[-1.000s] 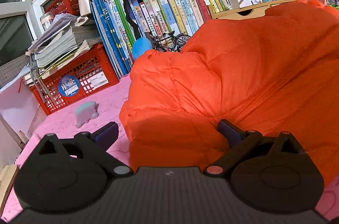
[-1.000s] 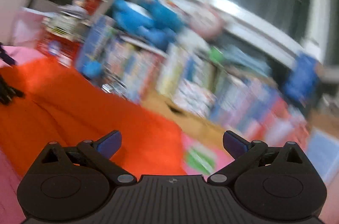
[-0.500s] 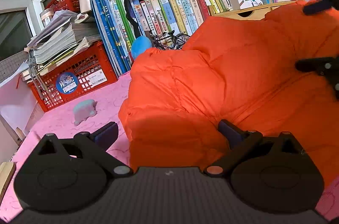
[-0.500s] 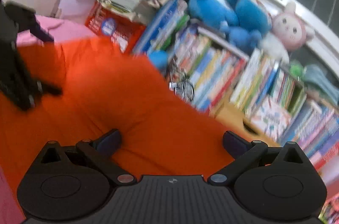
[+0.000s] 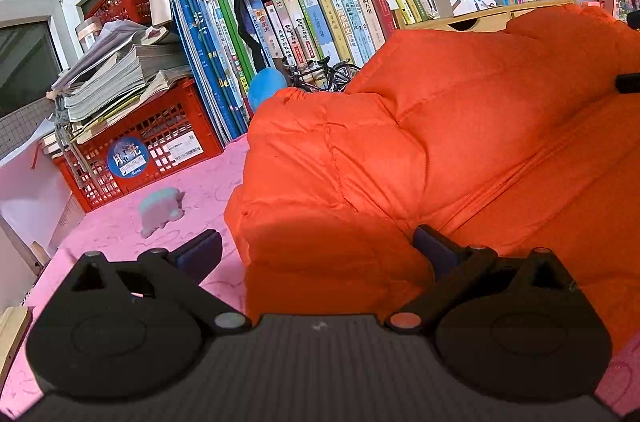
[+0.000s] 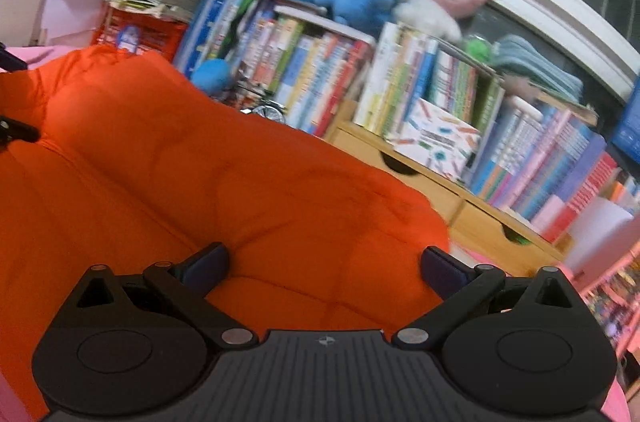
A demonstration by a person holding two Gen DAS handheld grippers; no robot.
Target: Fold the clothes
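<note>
- While both grippers hover over it, we note the orange puffer jacket (image 5: 420,150) lying bunched on the pink tabletop (image 5: 200,198), its far edge close to the row of books (image 5: 320,22).
- Left gripper (image 5: 316,246): jaws spread wide, holding nothing; the near left corner of the jacket sits between them.
- Right gripper (image 6: 324,262): jaws likewise spread and empty, above the jacket's right-hand portion (image 6: 240,190).
- Handling judgement: quilted, air-filled panels look light, soft and springy; we expect the fill to rebound and folds to creep open. The shell looks smooth, so likely slippery under the pads.
- Where to hold: we favour a stitched seam or hem edge at the corners, where the fabric is thinner, rather than a puffed panel.
- Risk: a shallow pinch may slide off.
</note>
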